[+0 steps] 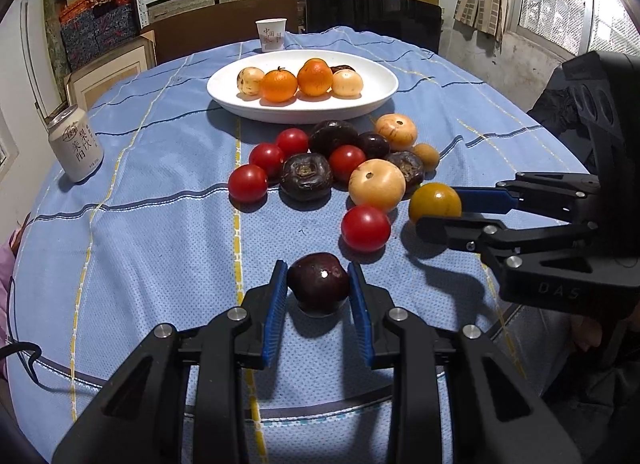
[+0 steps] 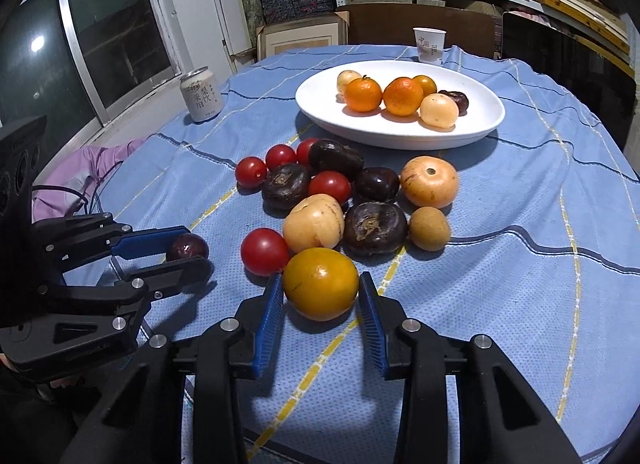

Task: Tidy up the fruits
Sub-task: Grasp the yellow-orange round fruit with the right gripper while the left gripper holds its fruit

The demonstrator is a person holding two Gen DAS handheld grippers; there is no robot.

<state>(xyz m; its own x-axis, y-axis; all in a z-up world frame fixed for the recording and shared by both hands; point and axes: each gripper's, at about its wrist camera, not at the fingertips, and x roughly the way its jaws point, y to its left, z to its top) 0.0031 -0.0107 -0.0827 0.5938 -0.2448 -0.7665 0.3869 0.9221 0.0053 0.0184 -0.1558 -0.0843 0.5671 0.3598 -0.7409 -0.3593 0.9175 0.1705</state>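
Observation:
My left gripper (image 1: 318, 282) is shut on a dark red plum (image 1: 319, 280), which rests on the blue cloth; it also shows in the right wrist view (image 2: 187, 248). My right gripper (image 2: 320, 288) is shut on a yellow-orange fruit (image 2: 321, 283), seen from the left wrist too (image 1: 435, 202). A white plate (image 1: 376, 75) at the far middle holds two oranges (image 1: 296, 81), pale fruits and a dark one. Between plate and grippers lies a pile of red tomatoes (image 1: 365, 227), dark water chestnuts (image 1: 306, 175) and pale fruits (image 1: 376, 183).
A drink can (image 1: 76, 143) stands at the left of the table. A paper cup (image 1: 271, 35) stands behind the plate. A black chair back (image 1: 372, 15) and shelves of boxes lie beyond. A pink cloth and cable (image 2: 84, 179) lie at the table's left edge.

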